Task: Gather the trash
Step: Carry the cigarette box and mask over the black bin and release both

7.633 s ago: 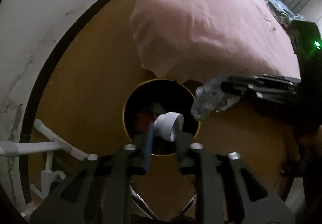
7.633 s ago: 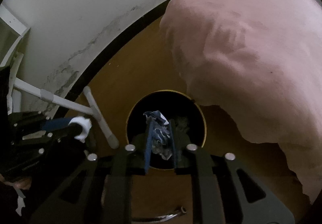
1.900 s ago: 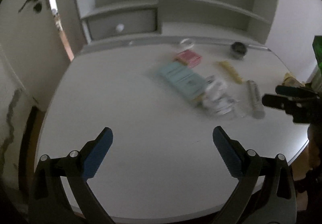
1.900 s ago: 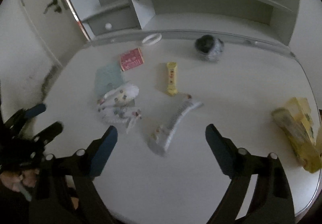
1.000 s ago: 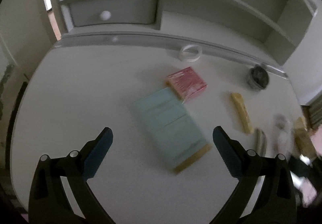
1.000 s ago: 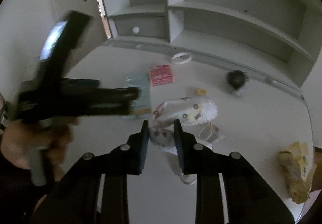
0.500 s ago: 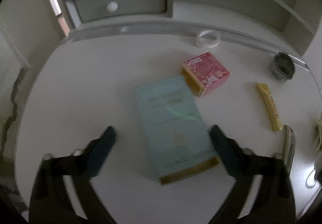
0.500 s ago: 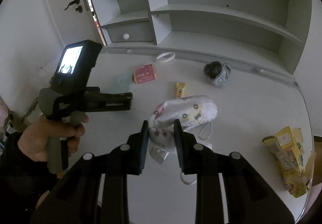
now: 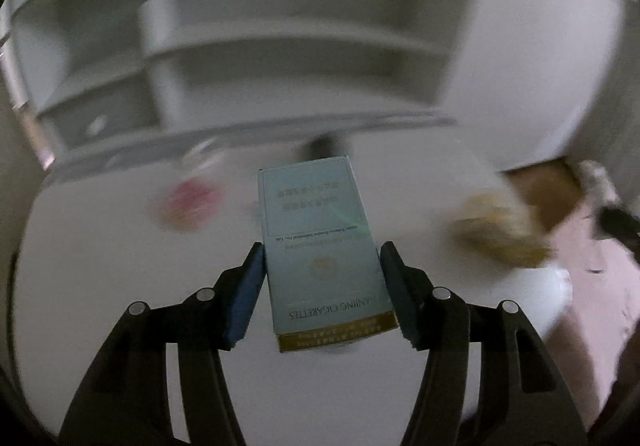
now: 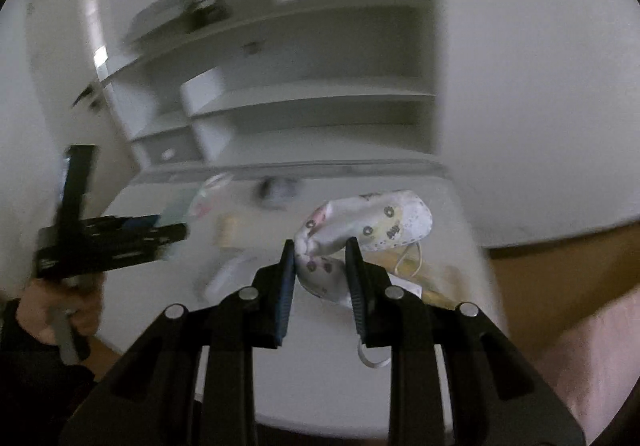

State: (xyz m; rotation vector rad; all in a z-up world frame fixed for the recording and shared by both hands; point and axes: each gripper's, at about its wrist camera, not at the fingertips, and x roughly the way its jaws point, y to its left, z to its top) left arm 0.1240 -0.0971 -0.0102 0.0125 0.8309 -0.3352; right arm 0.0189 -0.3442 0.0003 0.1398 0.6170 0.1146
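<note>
A light blue cigarette box point(image 9: 312, 205) with a gold end sits between the blue pads of my left gripper point(image 9: 322, 248). The jaws are closing and both pads touch its long sides. The box is sharp against a blurred desk and hangs above it. My right gripper point(image 10: 320, 246) is shut on a white patterned face mask point(image 10: 376, 221), whose ear loop dangles below the fingers. In the right wrist view the left gripper point(image 10: 176, 234) is at the left, held by a hand point(image 10: 60, 310), with the blue box point(image 10: 176, 211) at its tip.
On the white desk point(image 9: 100, 286) lie a blurred pink box point(image 9: 188, 205), a crumpled yellow packet point(image 9: 500, 234) near the right edge and a dark round item point(image 9: 324, 145) at the back. A grey shelf unit point(image 9: 280, 65) stands behind. Pink bedding point(image 9: 600, 286) lies right of the desk.
My left gripper has narrowed from wide open onto the blue box and lifted it off the desk. Both views have swung right. The right gripper still carries the mask.
</note>
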